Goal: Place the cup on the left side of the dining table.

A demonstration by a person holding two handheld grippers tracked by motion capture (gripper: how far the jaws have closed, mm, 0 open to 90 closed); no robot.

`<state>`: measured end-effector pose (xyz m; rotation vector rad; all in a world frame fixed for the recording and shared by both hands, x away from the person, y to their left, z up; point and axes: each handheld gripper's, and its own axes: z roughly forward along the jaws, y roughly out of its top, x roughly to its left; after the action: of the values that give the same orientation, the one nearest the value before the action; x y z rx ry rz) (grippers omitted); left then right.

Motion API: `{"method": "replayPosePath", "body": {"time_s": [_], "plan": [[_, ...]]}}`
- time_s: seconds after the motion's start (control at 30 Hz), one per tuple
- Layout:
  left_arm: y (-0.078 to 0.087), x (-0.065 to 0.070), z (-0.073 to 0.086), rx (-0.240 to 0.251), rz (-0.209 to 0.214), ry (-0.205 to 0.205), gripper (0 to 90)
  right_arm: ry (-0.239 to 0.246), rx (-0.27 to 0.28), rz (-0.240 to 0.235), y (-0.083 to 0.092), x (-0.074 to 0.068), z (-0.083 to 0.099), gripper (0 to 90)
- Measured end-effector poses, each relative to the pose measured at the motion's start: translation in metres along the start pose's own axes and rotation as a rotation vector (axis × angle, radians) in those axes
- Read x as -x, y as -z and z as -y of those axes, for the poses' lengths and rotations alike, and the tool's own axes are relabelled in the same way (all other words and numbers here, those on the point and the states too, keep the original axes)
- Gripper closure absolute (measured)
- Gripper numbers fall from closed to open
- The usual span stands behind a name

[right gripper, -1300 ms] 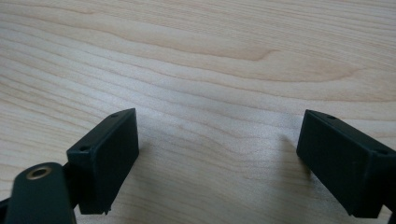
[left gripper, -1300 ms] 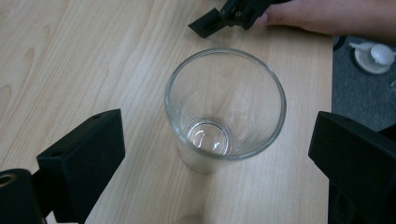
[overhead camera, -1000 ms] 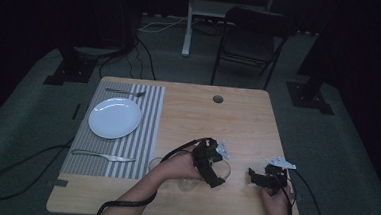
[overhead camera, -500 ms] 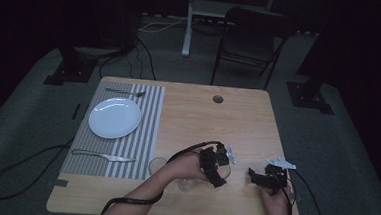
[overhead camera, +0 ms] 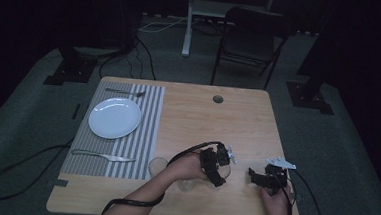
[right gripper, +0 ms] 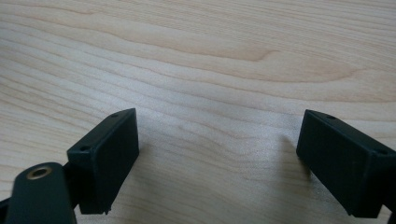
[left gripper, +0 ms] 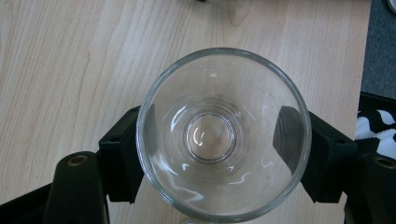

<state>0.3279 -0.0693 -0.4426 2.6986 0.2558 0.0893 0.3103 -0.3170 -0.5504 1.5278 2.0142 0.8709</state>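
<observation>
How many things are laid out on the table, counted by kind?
White plate: 1
Fork: 1
Knife: 1
Striped placemat: 1
Clear glass: 3, counting the two at and
Total: 7

Clear glossy glass tumbler [left gripper: 223,135]; pale smooth wood-grain table [right gripper: 196,56]; matt black plastic tool [right gripper: 217,163] jaws

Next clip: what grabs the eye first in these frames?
A clear, empty glass seen from straight above, clamped between the left tool's black jaws near the table's front edge. Beside it, the right tool is open above bare wood. Far left, a white plate sits on a striped placemat.
</observation>
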Motion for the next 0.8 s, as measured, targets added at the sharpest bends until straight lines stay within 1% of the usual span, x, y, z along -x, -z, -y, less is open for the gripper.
{"method": "replayPosePath", "body": {"time_s": [0.03, 0.07, 0.1, 0.2, 0.23, 0.3, 0.33, 0.4, 0.43, 0.5, 0.53, 0.67, 0.8], "plan": [[0.000, 0.000, 0.000, -0.003, -0.002, 0.000, 28.9, -0.001, 0.000, 0.000, 0.000, 0.000, 0.000, 12.5], [0.000, 0.000, 0.000, -0.001, -0.001, 0.008, 28.9, -0.001, 0.000, 0.000, 0.000, 0.000, 0.000, 12.6], [0.000, 0.000, 0.000, -0.003, -0.002, 0.004, 28.9, -0.001, 0.000, 0.000, 0.000, 0.000, 0.000, 12.6], [0.000, 0.000, 0.000, 0.007, -0.006, 0.016, 28.9, 0.000, 0.000, 0.000, 0.000, 0.000, 0.000, 12.6], [0.000, -0.001, 0.000, 0.009, -0.005, 0.025, 28.9, 0.000, 0.000, 0.000, 0.000, 0.000, 0.000, 12.6], [0.001, -0.002, 0.001, 0.014, -0.005, 0.028, 28.9, 0.000, 0.000, 0.000, 0.000, 0.000, 0.000, 12.6], [0.001, -0.003, 0.001, 0.016, -0.002, 0.037, 28.9, 0.000, 0.000, 0.000, 0.000, 0.000, 0.000, 12.6], [0.004, -0.005, 0.001, 0.039, -0.012, 0.052, 28.9, 0.000, 0.000, 0.000, 0.000, 0.000, 0.000, 12.6], [0.006, -0.007, 0.001, 0.055, -0.012, 0.067, 28.9, 0.001, -0.002, 0.000, 0.000, 0.000, 0.000, 12.6], [0.010, -0.010, 0.001, 0.066, -0.006, 0.078, 28.9, -0.001, 0.000, 0.001, 0.000, 0.000, 0.000, 12.6], [0.011, -0.011, 0.001, 0.068, -0.010, 0.084, 28.9, -0.001, 0.000, 0.001, 0.000, 0.000, 0.000, 12.6], [0.014, -0.013, 0.000, 0.049, -0.027, 0.074, 28.9, -0.001, 0.000, 0.000, 0.000, 0.000, 0.000, 12.6], [0.017, -0.017, 0.001, 0.051, -0.034, 0.087, 28.9, -0.001, -0.001, 0.000, 0.000, 0.000, 0.000, 12.6]]}}
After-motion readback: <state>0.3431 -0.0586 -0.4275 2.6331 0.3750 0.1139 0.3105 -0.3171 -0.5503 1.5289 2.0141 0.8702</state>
